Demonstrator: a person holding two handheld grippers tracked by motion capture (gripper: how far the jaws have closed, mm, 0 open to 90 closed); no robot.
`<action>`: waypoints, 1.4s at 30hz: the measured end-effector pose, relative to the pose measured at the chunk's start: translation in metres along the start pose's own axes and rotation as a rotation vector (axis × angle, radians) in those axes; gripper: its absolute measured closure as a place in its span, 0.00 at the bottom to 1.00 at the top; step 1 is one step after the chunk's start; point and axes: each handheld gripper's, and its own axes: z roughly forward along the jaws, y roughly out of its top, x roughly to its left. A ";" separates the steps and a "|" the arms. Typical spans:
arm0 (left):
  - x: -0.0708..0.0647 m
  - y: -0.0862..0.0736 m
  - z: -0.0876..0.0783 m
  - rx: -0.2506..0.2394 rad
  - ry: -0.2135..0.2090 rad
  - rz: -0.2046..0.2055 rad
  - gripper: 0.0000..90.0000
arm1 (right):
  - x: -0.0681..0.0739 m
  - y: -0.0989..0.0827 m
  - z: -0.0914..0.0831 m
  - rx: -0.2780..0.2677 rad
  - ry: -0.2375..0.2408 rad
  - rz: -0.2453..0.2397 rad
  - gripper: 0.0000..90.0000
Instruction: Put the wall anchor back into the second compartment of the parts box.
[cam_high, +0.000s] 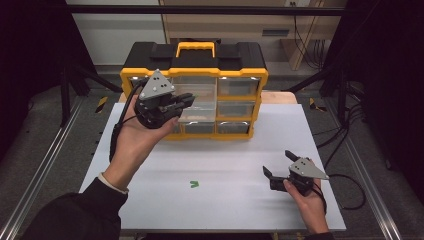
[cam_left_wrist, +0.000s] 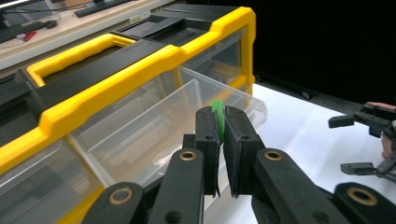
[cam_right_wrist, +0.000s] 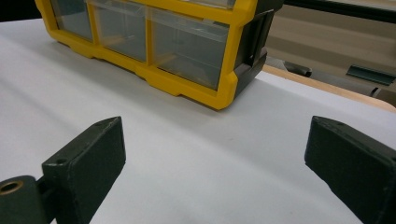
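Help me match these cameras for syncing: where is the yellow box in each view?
High view: box top centre, behind the left claw.
Left gripper view: across the left half, drawer open.
Right gripper view: upper left, its lower right corner nearest.
Shared landmark: the white table.

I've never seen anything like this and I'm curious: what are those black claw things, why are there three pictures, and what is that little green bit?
A person sits at a white table and holds a claw tool in each hand. One picture looks down from above. The other two come from small cameras riding on each claw.

The left gripper is pinched shut on a small green piece and is raised over an open clear drawer of the yellow and black organizer box. The right gripper rests low by the table with its jaws wide apart, holding nothing.

Another green piece lies on the table.
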 end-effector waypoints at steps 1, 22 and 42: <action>0.001 0.000 0.000 -0.007 0.003 -0.008 0.94 | 0.000 0.000 0.000 0.001 0.000 -0.001 0.06; 0.012 0.004 0.011 -0.013 0.060 -0.004 0.94 | 0.000 0.000 0.000 0.001 0.001 -0.011 0.06; 0.010 0.008 0.010 -0.060 0.118 0.026 0.67 | 0.000 0.000 0.000 0.005 0.005 -0.011 0.06</action>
